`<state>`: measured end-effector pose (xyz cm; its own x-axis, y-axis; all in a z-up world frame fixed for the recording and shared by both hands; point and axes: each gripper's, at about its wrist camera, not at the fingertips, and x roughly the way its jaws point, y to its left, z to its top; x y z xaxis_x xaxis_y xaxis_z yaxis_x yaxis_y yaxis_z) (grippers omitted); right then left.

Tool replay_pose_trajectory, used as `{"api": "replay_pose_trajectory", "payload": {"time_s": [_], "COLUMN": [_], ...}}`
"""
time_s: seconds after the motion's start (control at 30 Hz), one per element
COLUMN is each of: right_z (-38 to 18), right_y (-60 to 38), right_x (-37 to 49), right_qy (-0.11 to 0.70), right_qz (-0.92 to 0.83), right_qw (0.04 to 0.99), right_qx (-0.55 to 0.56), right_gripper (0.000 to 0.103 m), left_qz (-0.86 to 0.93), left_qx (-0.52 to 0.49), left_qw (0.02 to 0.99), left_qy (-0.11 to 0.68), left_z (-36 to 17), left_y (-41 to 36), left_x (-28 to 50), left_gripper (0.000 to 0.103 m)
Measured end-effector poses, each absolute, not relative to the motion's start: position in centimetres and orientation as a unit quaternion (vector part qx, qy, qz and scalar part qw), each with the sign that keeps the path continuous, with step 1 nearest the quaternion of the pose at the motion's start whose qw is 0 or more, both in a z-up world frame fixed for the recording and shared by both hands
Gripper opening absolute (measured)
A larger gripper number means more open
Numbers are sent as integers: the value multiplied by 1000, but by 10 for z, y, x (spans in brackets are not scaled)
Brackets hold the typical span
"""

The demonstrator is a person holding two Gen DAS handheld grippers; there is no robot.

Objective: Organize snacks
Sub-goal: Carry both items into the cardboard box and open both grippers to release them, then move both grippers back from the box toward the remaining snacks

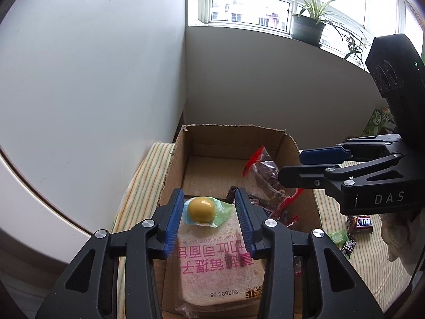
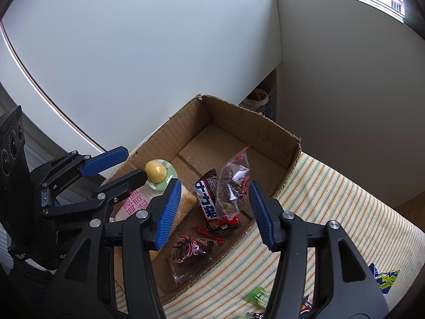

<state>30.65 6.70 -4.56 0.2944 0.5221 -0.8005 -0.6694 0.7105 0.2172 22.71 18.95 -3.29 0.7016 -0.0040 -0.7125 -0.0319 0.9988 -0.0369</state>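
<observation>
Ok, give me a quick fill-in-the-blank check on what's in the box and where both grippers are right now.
1. The yellow egg pack lies on top of the ____ packet.
2. The snacks sit inside a ____ box.
3. The Snickers bar lies ____ the box, on the striped cloth.
4. The clear bag with red edges stands between the ____ gripper's fingers, unpinched.

Missing words: bread; cardboard; outside; right

A potted spider plant (image 1: 309, 24) stands on the sill of a bright window (image 1: 249, 5), with a smaller plant (image 1: 353, 46) further along the same sill. Apartment buildings (image 1: 265, 17) show through the glass. A plain white wall (image 1: 93, 61) meets the corner. A yellow-striped cloth (image 2: 332, 207) covers the table.
</observation>
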Motion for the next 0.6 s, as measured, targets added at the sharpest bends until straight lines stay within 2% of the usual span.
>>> {"api": "replay_pose_trajectory", "payload": {"time_s": [0.6], "right_z": [-12], "right_y": [13], "right_x": [275], "right_qy": [441], "right_qz": [359], "right_qw": [819], "right_qx": [-73], "right_gripper": [55], "left_qz": [-18], "left_qx": [-15], "left_qw": [936], "left_qy": [352], "left_z": [0], "left_y": [160], "left_x": [190], "left_gripper": [39]}}
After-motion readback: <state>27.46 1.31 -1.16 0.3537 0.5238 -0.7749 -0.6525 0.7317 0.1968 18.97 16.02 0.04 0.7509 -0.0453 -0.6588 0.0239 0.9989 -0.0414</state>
